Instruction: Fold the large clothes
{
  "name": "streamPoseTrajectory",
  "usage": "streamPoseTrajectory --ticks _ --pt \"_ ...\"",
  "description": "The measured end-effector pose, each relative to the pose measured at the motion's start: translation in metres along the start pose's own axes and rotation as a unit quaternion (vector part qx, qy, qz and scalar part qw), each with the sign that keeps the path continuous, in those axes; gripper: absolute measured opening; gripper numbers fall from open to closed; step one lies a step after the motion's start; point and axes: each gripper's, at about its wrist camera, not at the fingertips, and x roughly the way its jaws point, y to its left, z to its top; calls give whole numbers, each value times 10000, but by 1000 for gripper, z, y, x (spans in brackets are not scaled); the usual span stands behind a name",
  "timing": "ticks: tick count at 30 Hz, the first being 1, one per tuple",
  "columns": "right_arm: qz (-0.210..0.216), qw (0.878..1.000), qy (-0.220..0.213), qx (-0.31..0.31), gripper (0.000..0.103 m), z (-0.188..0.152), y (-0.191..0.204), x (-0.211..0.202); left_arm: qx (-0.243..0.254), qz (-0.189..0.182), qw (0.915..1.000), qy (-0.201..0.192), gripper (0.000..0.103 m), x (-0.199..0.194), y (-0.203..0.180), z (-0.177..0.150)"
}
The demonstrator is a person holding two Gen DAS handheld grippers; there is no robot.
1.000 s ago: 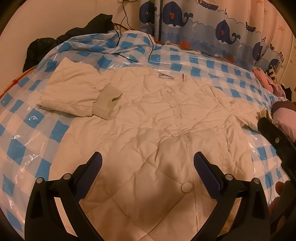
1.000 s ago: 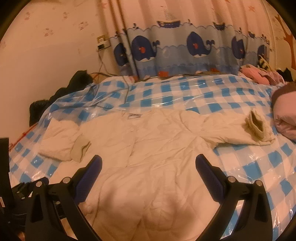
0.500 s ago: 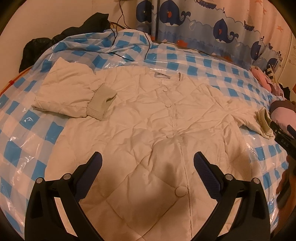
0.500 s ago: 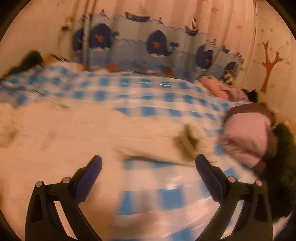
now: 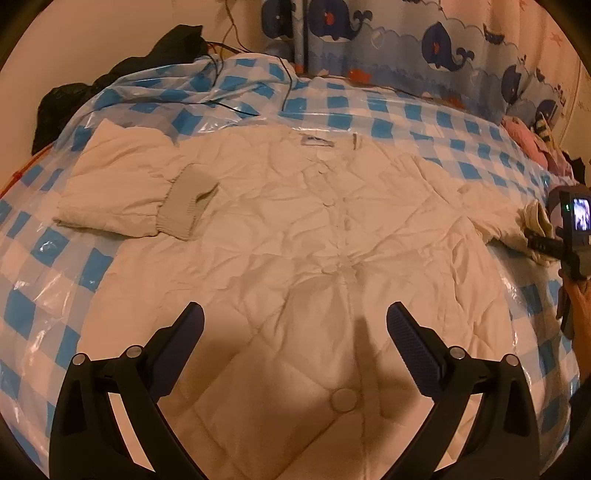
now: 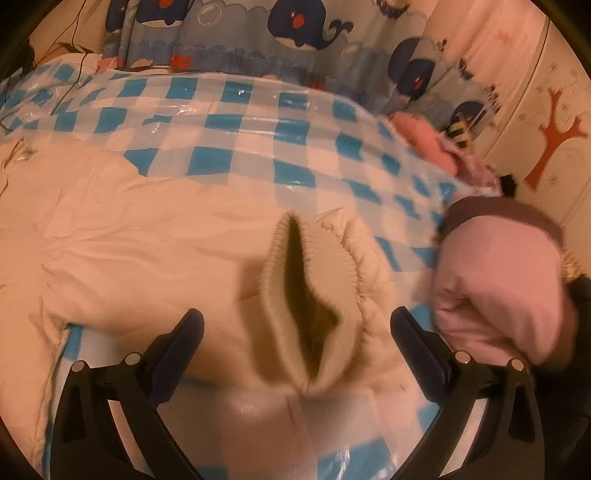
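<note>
Currently the jacket (image 5: 295,229) lies spread on the bed (image 6: 236,122), one sleeve already folded in. Right hand-held gripper (image 6: 295,332), jaws apart and just narrowing, straddles the other cuff (image 6: 306,306) without clamping; next, clamp and fold it inward; left hand-held gripper (image 5: 295,325) hangs apart, empty

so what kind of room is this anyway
Most likely a child's bedroom. A cream jacket lies spread on a bed under a blue checked plastic cover, a whale-print curtain hangs behind it, and a tree sticker decorates the wall.
</note>
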Motion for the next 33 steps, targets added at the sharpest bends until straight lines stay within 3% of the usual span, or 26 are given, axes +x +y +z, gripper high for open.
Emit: streamPoseTrajectory --ticks 1,2,3,7,10,11,14,16,18,20,22,23,24,25,26,27,28,29,30,32,33 --pt "191 9996 107 165 80 1 -9 7 24 6 10000 12 95 1 -2 -1" --pt "459 9974 313 466 46 2 -24 19 53 11 10000 30 95 3 -5 -1" --pt "584 9951 442 660 31 3 -34 26 75 14 10000 47 95 4 -7 -1" --pt "1183 9778 479 1662 19 9 -96 36 131 20 9999 93 95 9 -14 -3" --pt "1452 9579 110 2475 16 19 -150 19 154 8 9998 117 95 11 -18 -4" --pt "1550 9457 -103 2854 16 21 -178 9 157 4 9998 125 95 12 -18 -3" --pt "1605 9231 -432 3467 16 25 -233 -7 89 -97 9998 126 95 11 -20 -2" --pt "1453 9205 -443 3601 16 23 -253 -8 56 -137 9998 107 95 10 -21 -2" --pt "1067 9200 -198 3767 23 10 -267 1 68 -115 9999 108 95 11 -22 -2" --pt "1013 9006 292 4217 25 -15 -280 26 79 -114 9998 141 95 12 -23 -2" --pt "948 8880 8 4500 24 -33 -288 15 49 -101 9998 157 95 11 -20 -1" --pt "706 8933 -175 4436 29 -35 -286 1 18 -112 9998 139 95 9 -18 0" --pt "459 8988 -322 4347 58 -36 -283 -16 -16 -124 9999 104 95 7 -15 1" --pt "350 9026 -572 4253 73 -39 -276 -36 -38 -126 9999 74 95 4 -13 2" --pt "523 9054 -878 4121 84 -45 -264 -59 -58 -124 9999 46 95 2 -10 3" --pt "826 9102 -954 3945 85 -50 -252 -71 -85 -120 9999 25 95 0 -7 4" --pt "1480 9165 -831 3623 85 -54 -228 -83 -147 -122 9998 2 95 -3 -1 5" --pt "2216 9165 -625 3270 85 -62 -196 -92 -207 -140 9997 -9 95 -5 3 5" --pt "2678 9154 -444 2972 85 -70 -168 -100 -267 -174 9995 -9 95 -8 8 6" --pt "3609 9050 110 2250 85 -90 -101 -118 -290 -193 9994 -8 95 -11 15 5" --pt "4057 8924 387 1937 85 -103 -65 -129 -280 -179 9994 -23 95 -14 18 4"
